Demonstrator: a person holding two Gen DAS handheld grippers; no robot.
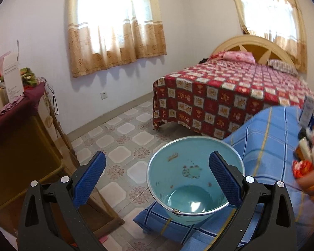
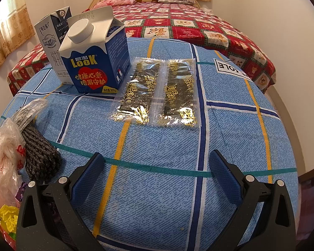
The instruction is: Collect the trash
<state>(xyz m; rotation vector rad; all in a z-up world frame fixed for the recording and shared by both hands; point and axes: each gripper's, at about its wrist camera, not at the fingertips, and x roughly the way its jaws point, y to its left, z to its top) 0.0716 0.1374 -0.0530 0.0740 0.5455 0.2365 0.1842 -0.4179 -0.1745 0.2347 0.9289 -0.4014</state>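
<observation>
Right tool spread wide, empty, hovering over blue checked cloth. Seaweed packets flat mid-cloth, ahead of tool: likely light, crinkly, slippery; pinch at sealed edge. Blue carton upright beside packets, grey carton behind: probably light, stiff; grip across side walls. Left tool spread, empty, over blue basin resting on cloth edge.

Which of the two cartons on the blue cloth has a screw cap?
The blue Look carton in front, with a white round cap on its sloped top. The white and navy carton behind it shows only a folded top.
</observation>
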